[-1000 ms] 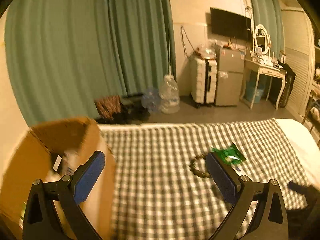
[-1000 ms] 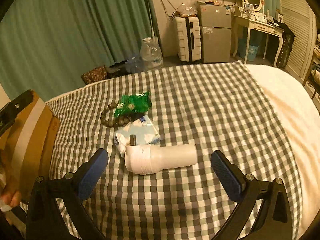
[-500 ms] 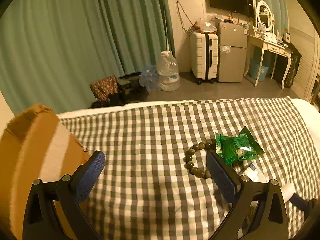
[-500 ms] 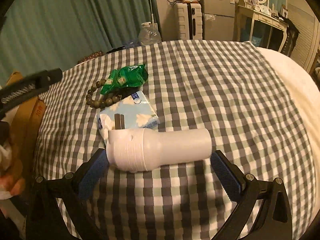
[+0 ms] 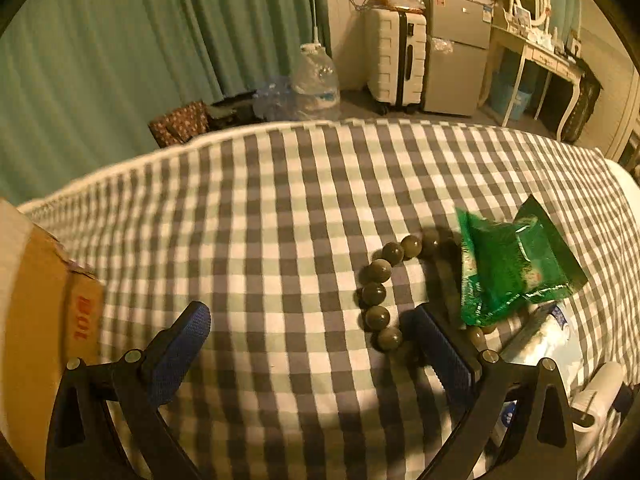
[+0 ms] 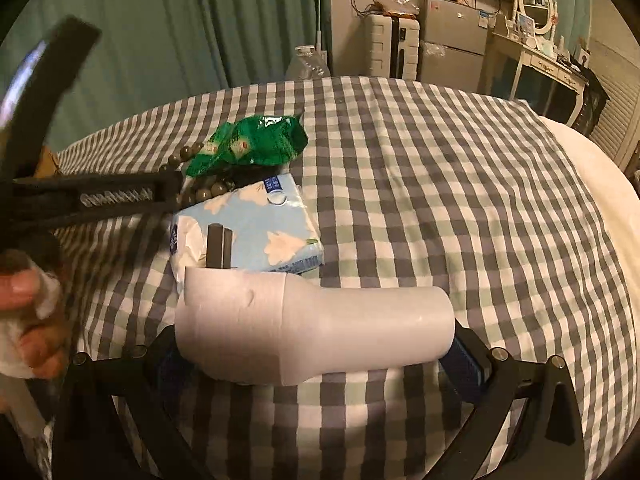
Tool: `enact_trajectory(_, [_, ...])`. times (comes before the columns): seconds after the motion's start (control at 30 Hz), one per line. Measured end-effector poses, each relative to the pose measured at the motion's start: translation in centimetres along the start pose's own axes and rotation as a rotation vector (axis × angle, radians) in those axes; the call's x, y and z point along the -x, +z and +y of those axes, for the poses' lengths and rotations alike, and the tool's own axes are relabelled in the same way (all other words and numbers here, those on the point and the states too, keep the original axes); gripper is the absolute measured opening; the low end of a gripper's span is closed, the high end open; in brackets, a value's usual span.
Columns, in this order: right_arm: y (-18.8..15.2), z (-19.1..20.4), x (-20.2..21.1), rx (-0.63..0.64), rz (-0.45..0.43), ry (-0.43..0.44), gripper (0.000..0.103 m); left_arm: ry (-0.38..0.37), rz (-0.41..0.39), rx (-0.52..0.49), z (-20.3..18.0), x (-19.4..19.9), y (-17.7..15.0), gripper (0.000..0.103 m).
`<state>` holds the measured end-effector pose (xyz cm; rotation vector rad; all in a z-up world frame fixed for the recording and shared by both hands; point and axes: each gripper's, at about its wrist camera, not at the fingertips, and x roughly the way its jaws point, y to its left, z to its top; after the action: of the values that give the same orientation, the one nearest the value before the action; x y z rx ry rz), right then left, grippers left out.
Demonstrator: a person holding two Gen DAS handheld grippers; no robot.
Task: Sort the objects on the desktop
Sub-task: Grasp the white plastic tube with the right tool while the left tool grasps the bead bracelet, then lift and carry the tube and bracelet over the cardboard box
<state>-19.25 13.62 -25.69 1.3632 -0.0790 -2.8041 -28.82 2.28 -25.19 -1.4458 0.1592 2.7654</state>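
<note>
On the checked bedspread lie a bead bracelet (image 5: 378, 292), a green snack packet (image 5: 512, 268), a light-blue tissue pack (image 6: 256, 228) and a white hair dryer (image 6: 312, 320). My left gripper (image 5: 312, 348) is open and empty low over the cloth, its right finger beside the bracelet. My right gripper (image 6: 316, 356) is open with its jaws on either side of the hair dryer, which lies between them. The packet (image 6: 248, 146) covers part of the bracelet. The left gripper's frame (image 6: 92, 196) crosses the right wrist view.
A cardboard box (image 5: 44, 320) stands at the left edge of the bed. Past the bed are green curtains (image 5: 160, 40), a water jug (image 5: 316, 80), a suitcase (image 5: 396, 64), a small fridge (image 5: 460, 48) and a dressing table (image 5: 536, 56). A white duvet (image 6: 600, 184) lies at the right.
My left gripper swung right from the cardboard box toward the bracelet and came lower. My right gripper moved forward and down until its jaws flank the hair dryer.
</note>
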Motion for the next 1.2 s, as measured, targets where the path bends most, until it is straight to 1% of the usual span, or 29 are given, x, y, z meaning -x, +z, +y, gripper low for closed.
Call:
enact_trajectory(0.07, [0.1, -0.4, 0.0, -0.012, -0.001, 0.005, 0.101, -0.031, 0.022, 0.02, 0.2, -0.6, -0.1, 0.103])
enact_trajectory(0.17, [0.8, -1.6, 0.1, -0.045, 0.005, -0.006, 0.101, -0.033, 0.021, -0.001, 0.1, -0.5, -0.2, 0.102])
enact_trajectory(0.2, [1.0, -1.9, 0.1, -0.058, 0.006, 0.001, 0.101, -0.046, 0.02, -0.013, 0.0, -0.3, -0.3, 0.093])
enact_trajectory(0.23, [1.3, -2.2, 0.1, -0.068, 0.008, 0.005, 0.101, -0.074, 0.018, -0.033, 0.0, -0.1, -0.3, 0.085])
enact_trajectory(0.27, [1.5, -2.3, 0.2, -0.07, 0.009, 0.004, 0.101, -0.114, 0.009, -0.074, -0.2, 0.4, -0.4, 0.064])
enact_trajectory(0.3, [1.7, -2.4, 0.3, -0.07, 0.011, 0.001, 0.101, -0.138, -0.003, -0.107, -0.6, 1.0, -0.7, 0.036])
enact_trajectory(0.33, [1.8, -2.5, 0.3, -0.075, 0.013, -0.003, 0.101, -0.147, -0.012, -0.136, -0.9, 1.5, -0.9, 0.026])
enact_trajectory(0.37, [1.8, -2.8, 0.5, -0.086, 0.014, -0.005, 0.101, -0.137, -0.021, -0.172, -1.5, 2.0, -1.4, 0.014])
enact_trajectory(0.4, [2.1, -2.9, 0.4, -0.098, 0.015, -0.005, 0.101, -0.133, -0.02, -0.185, -1.7, 2.2, -1.6, 0.01])
enact_trajectory(0.53, [2.4, -4.4, 1.2, -0.16, -0.003, 0.008, 0.101, -0.175, 0.001, -0.152, -0.7, 3.1, -2.2, 0.01])
enact_trajectory(0.67, [2.9, -6.0, 2.0, -0.198, -0.031, -0.008, 0.101, -0.135, -0.026, -0.186, 0.0, 5.1, -3.5, 0.01])
enact_trajectory(0.73, [3.2, -6.6, 2.7, -0.224, -0.049, -0.009, 0.101, -0.14, -0.035, -0.158, 0.9, 5.5, -3.4, 0.01])
enact_trajectory(0.77, [3.0, -6.4, 3.2, -0.227, -0.056, -0.009, 0.101, -0.151, -0.039, -0.137, 1.5, 5.9, -3.4, 0.01])
enact_trajectory(0.83, [3.5, -6.0, 3.9, -0.217, -0.077, -0.018, 0.101, -0.146, -0.057, -0.133, 2.1, 6.7, -3.4, 0.01])
enact_trajectory(0.87, [3.7, -5.8, 4.3, -0.21, -0.09, -0.024, 0.101, -0.139, -0.074, -0.134, 2.3, 7.2, -3.2, 0.01])
enact_trajectory(0.97, [4.2, -4.9, 5.4, -0.186, -0.124, -0.036, 0.101, -0.162, -0.123, -0.13, 3.0, 9.1, -2.8, 0.01])
enact_trajectory(1.07, [4.7, -3.7, 6.4, -0.159, -0.157, -0.043, 0.101, -0.168, -0.172, -0.155, 2.9, 10.6, -2.5, 0.01])
enact_trajectory(1.2, [5.0, -2.5, 8.5, -0.129, -0.197, -0.03, 0.101, -0.164, -0.213, -0.141, 3.2, 12.4, -2.2, 0.01])
